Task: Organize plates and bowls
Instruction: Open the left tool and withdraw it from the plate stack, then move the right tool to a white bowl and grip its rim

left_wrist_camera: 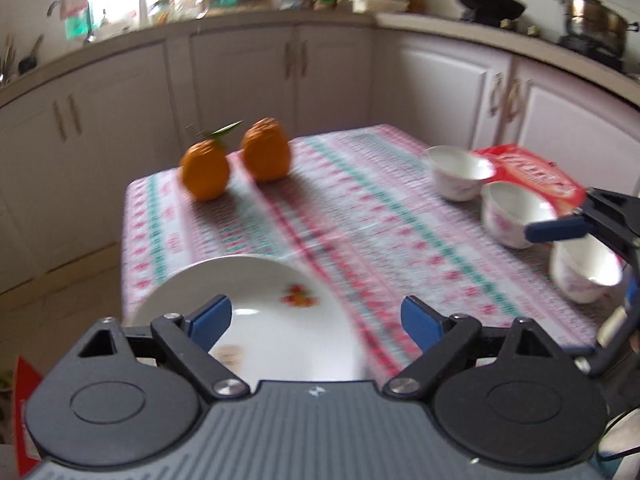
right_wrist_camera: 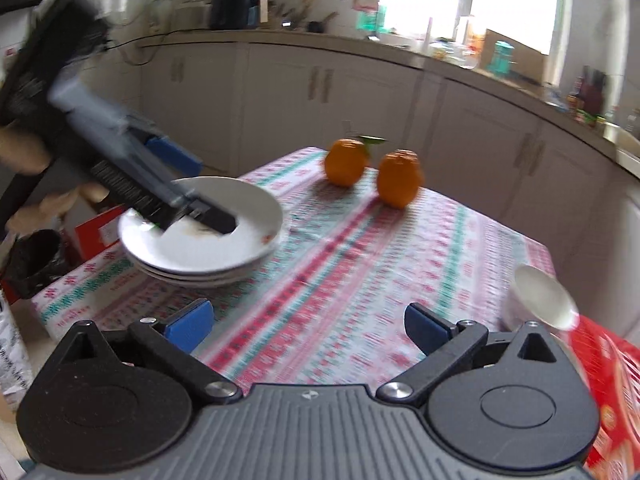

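Note:
A stack of white plates (right_wrist_camera: 208,256) sits at the near left corner of the patterned tablecloth (right_wrist_camera: 360,280); its top plate (left_wrist_camera: 280,320) lies just below my left gripper (left_wrist_camera: 316,320), which is open and empty above it. Three white bowls stand on the right: one far (left_wrist_camera: 456,172), one middle (left_wrist_camera: 508,212), one near (left_wrist_camera: 580,272). My right gripper (right_wrist_camera: 308,326) is open and empty over the cloth, with one bowl (right_wrist_camera: 540,300) by its right finger. In the left wrist view the right gripper's fingertip (left_wrist_camera: 556,229) hangs over the middle bowl.
Two oranges (left_wrist_camera: 236,160) stand at the table's far edge. A red box (left_wrist_camera: 532,172) lies behind the bowls at the right edge. White kitchen cabinets (left_wrist_camera: 280,68) and a cluttered counter surround the table. A red carton (right_wrist_camera: 96,232) sits on the floor to the left.

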